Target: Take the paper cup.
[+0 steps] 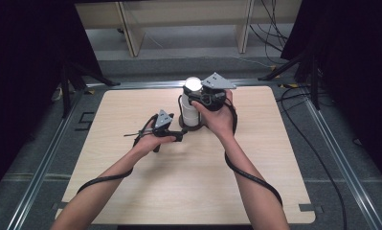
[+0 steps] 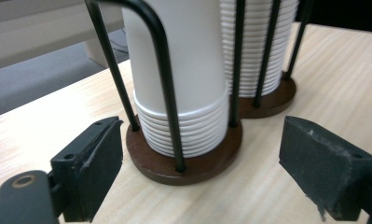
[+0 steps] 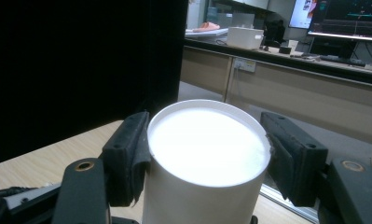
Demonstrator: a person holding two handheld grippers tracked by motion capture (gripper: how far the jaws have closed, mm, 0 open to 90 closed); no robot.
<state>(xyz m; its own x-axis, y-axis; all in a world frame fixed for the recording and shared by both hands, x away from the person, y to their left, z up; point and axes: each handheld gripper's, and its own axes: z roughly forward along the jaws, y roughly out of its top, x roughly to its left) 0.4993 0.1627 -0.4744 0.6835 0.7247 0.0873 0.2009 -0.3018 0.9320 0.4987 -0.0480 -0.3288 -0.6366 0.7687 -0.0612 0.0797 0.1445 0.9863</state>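
— gripping the top white cup (image 3: 207,154), is it?
— yes, the right hand-held gripper (image 3: 208,156) has both pads on its rim, atop the stack in the wire rack (image 2: 183,161) on the bench (image 1: 145,191).
— and the left hand-held gripper (image 2: 202,168)?
— jaws apart, low beside the rack's brown base, touching nothing.

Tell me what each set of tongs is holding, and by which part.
The right tongs grip the top paper cup of the stack by its upturned base, one pad on each side. The left tongs hold nothing; they stand open before the cup holder's base.
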